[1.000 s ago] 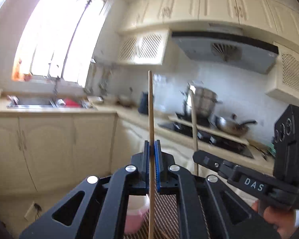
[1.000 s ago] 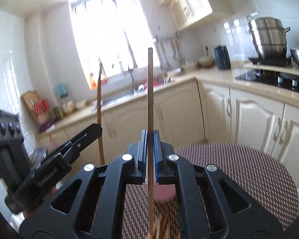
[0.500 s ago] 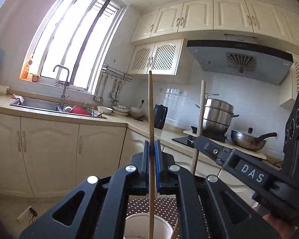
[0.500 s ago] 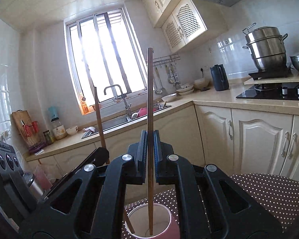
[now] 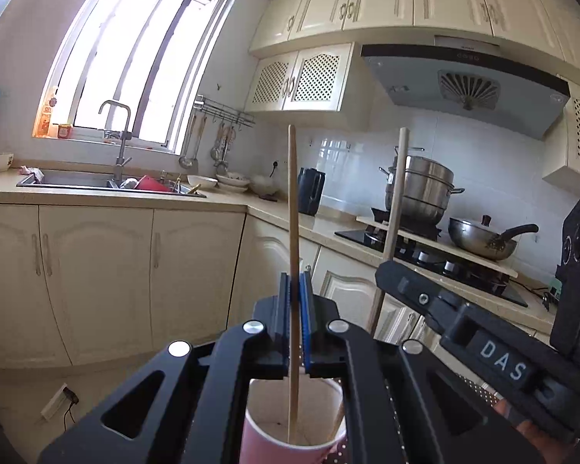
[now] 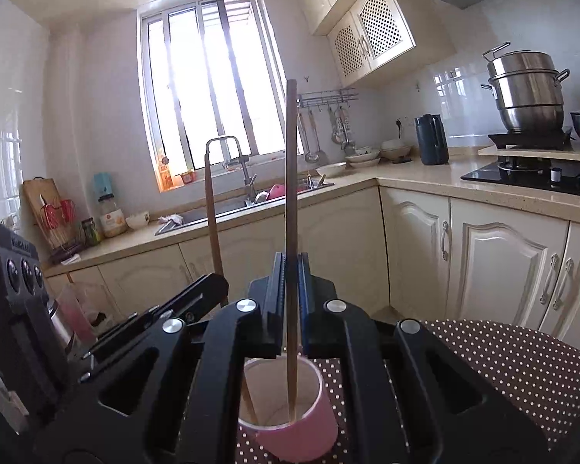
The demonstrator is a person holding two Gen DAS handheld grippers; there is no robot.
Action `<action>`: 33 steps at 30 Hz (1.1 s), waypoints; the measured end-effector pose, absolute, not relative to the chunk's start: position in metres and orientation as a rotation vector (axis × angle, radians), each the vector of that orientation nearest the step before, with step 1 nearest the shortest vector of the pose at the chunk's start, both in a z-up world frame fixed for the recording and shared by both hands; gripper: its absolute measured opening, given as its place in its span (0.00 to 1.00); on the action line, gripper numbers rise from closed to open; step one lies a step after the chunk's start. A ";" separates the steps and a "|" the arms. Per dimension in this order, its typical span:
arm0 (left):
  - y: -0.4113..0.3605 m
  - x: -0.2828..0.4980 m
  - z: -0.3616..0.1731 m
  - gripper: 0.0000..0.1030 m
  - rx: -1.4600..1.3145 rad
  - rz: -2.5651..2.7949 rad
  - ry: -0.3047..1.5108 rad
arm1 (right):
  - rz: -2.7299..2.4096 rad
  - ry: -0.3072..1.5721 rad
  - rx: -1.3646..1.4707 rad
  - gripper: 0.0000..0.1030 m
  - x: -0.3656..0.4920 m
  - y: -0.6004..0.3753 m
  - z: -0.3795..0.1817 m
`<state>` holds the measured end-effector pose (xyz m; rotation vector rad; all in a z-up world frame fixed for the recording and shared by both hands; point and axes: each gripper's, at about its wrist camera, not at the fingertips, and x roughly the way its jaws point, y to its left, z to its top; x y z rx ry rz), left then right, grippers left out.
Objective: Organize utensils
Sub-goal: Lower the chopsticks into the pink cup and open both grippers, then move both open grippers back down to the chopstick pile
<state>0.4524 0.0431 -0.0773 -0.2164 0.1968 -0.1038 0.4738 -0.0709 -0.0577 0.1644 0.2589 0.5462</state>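
Observation:
A pink cup [image 5: 286, 440] with a white inside stands on a brown dotted mat [image 6: 502, 363]; it also shows in the right wrist view [image 6: 301, 429]. My left gripper [image 5: 297, 301] is shut on a light wooden chopstick [image 5: 293, 208], held upright with its lower end inside the cup. My right gripper [image 6: 291, 282] is shut on a darker wooden chopstick [image 6: 290, 178], also upright with its lower end in the cup. Each view shows the other gripper's chopstick: the right one [image 5: 392, 224] in the left wrist view, the left one [image 6: 212, 224] in the right wrist view.
Kitchen counters run behind, with a sink [image 5: 96, 183], a dark kettle [image 6: 431, 139], a steel pot [image 6: 527, 91] and a wok [image 5: 483, 237] on the hob. Cream cabinet doors [image 6: 495, 266] stand below. The other gripper's body [image 5: 483, 348] is close at the right.
Both grippers have tilted up and come lower over the cup. Both chopsticks' lower ends now sit inside the cup, which is larger and nearer in both views.

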 end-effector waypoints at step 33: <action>0.049 0.352 -0.051 0.66 -0.149 -0.067 0.262 | 0.456 0.358 0.110 0.56 0.396 -0.088 -0.053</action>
